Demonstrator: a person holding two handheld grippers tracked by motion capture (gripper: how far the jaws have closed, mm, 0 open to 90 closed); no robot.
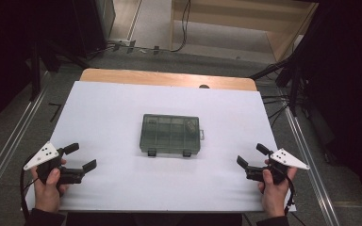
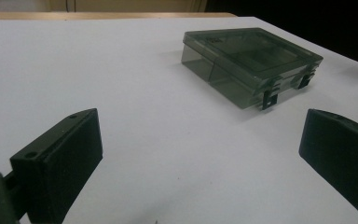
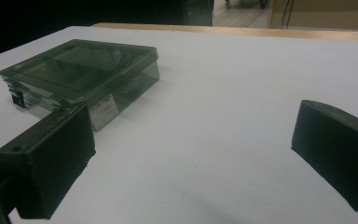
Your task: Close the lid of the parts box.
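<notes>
A smoky translucent plastic compartment box [image 1: 171,135] lies shut in the middle of the white table, its two latches facing the person. In the left gripper view the box [image 2: 249,63] lies ahead to the right; in the right gripper view the box [image 3: 81,72] lies ahead to the left, a white label on its side. My left gripper [image 1: 81,157] rests near the table's front left, open, nothing between its jaws. My right gripper [image 1: 251,155] sits at the front right, also open and empty. Both stand well apart from the box.
The white sheet [image 1: 113,103] covers a wooden table whose far edge [image 1: 169,77] shows. Black stands and cables [image 1: 287,94] flank the table's right side; metal rails [image 1: 9,141] run along the floor at the left.
</notes>
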